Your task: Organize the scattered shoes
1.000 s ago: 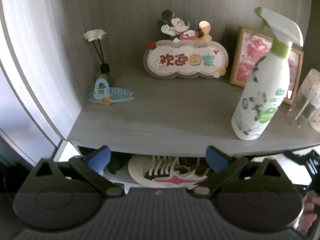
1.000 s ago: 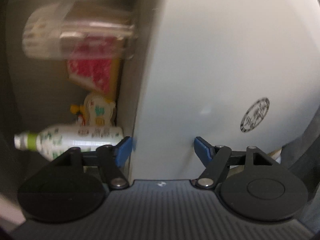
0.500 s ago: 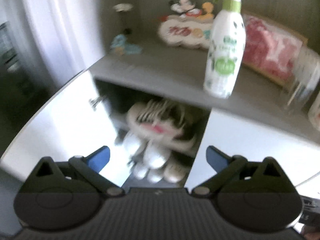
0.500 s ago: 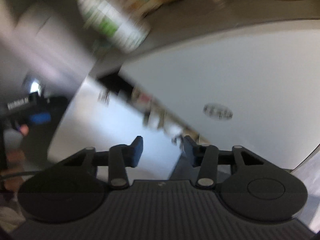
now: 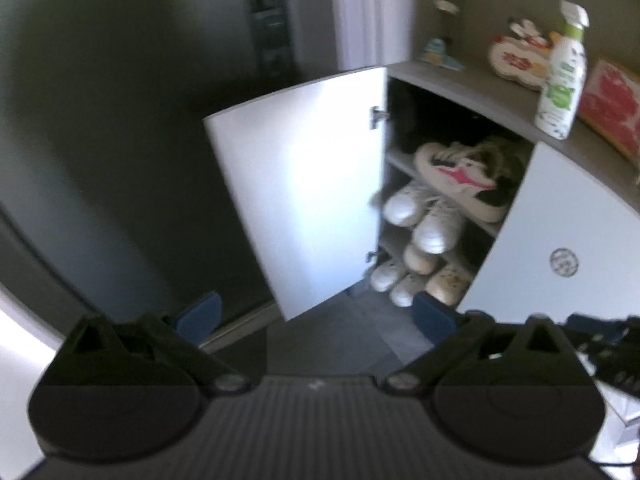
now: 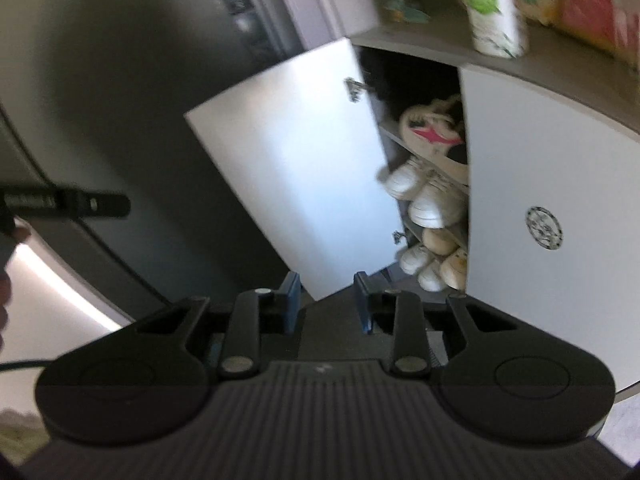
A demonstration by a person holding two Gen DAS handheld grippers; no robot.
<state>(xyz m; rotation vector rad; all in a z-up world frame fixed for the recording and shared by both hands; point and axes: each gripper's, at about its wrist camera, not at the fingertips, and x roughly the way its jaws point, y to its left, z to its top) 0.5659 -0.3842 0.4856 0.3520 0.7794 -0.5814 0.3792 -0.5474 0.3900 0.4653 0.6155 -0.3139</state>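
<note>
The shoe cabinet [image 5: 560, 216] stood with its left door [image 5: 304, 184] swung wide open and its right door [image 6: 532, 184] closed; a round sticker [image 6: 543, 227] was fixed to the closed door. Inside the open bay, shoes were stacked on three levels. On the upper shelf lay a white sneaker with a pink mark [image 5: 460, 178], toe pointing outward toward the open door. Below it a pair of white sneakers [image 5: 420, 216] projected toe-first past the shelf edge. On the lowest level sat several pale shoes [image 5: 416, 276], close together; their exact number could not be made out through the blur.

On the cabinet top stood a white spray bottle with a green collar [image 5: 562, 76], upright, near the front edge. Behind it were a cartoon welcome plaque [image 5: 516, 60] and a framed red-and-pink picture [image 5: 608, 108], the latter leaning at the back.

The left gripper [image 5: 316, 312] was spread wide, blue pads well apart, with nothing between them; it hung clear of the cabinet, in front of the open door's lower corner. The right gripper [image 6: 322, 300] showed a narrow gap and its jaws were closing, with nothing held between them. It too was clear of the cabinet, touching neither door nor shoe. Both views were motion-blurred.
</note>
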